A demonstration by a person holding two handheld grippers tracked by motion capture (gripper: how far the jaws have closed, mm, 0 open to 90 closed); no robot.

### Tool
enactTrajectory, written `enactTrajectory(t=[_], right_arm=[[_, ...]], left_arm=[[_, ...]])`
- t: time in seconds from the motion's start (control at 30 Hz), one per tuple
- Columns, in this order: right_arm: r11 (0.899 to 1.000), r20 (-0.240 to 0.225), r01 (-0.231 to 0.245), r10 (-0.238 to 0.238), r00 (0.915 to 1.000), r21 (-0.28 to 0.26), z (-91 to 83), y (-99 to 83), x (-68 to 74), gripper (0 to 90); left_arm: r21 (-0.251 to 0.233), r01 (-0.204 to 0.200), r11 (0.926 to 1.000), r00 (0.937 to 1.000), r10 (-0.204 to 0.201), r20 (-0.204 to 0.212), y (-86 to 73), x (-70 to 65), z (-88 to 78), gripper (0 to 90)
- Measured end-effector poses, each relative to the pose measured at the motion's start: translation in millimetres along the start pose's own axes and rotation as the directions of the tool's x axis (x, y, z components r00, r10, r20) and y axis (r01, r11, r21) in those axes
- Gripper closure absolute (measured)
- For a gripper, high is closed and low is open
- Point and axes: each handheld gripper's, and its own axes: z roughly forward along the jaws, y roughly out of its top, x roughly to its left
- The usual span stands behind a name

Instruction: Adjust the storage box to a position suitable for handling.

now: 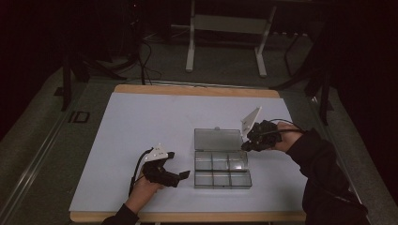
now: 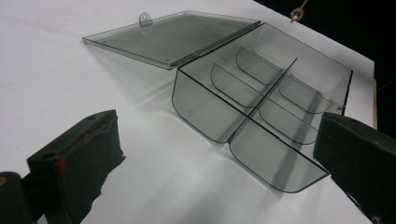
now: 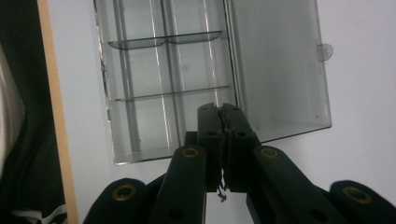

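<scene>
A clear plastic compartment box (image 1: 222, 171) sits at the middle of the white table (image 1: 141, 122), its several sections empty. Its lid (image 1: 218, 139) lies open and flat behind it. My left gripper (image 1: 178, 165) rests left of the box and points at it, its jaws wide apart with nothing between them. In the left gripper view the box (image 2: 261, 107) and lid (image 2: 173, 37) lie ahead of the left gripper (image 2: 219, 158). My right gripper (image 1: 245, 146) hovers at the box's right end by the hinge. In the right gripper view the right gripper (image 3: 222, 114) is shut, pads together, over the box (image 3: 154, 93) beside the lid (image 3: 275, 70).
The table's wooden edge (image 1: 197, 216) runs along the near side and also borders the far side. A white metal stand (image 1: 225, 28) is on the floor beyond the table. Cables (image 1: 145, 61) lie on the floor at the back left.
</scene>
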Motion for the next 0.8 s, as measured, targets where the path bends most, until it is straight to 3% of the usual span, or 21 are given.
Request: enactTrajectory(t=[0.43,0.8], right_arm=[[1.0,-0.047,-0.01,0.01,0.9989,0.01,44.3,-8.0,-3.4,87.4],[0.996,-0.087,-0.026,0.033,0.9956,0.083,82.7,-17.0,-5.3,87.4]], left_arm=[[0.008,-0.001,1.0,1.0,0.001,0.004,-1.8,0.1,1.8,1.3],[0.007,-0.001,1.0,1.0,0.001,0.007,-1.7,-0.8,2.0,1.3]])
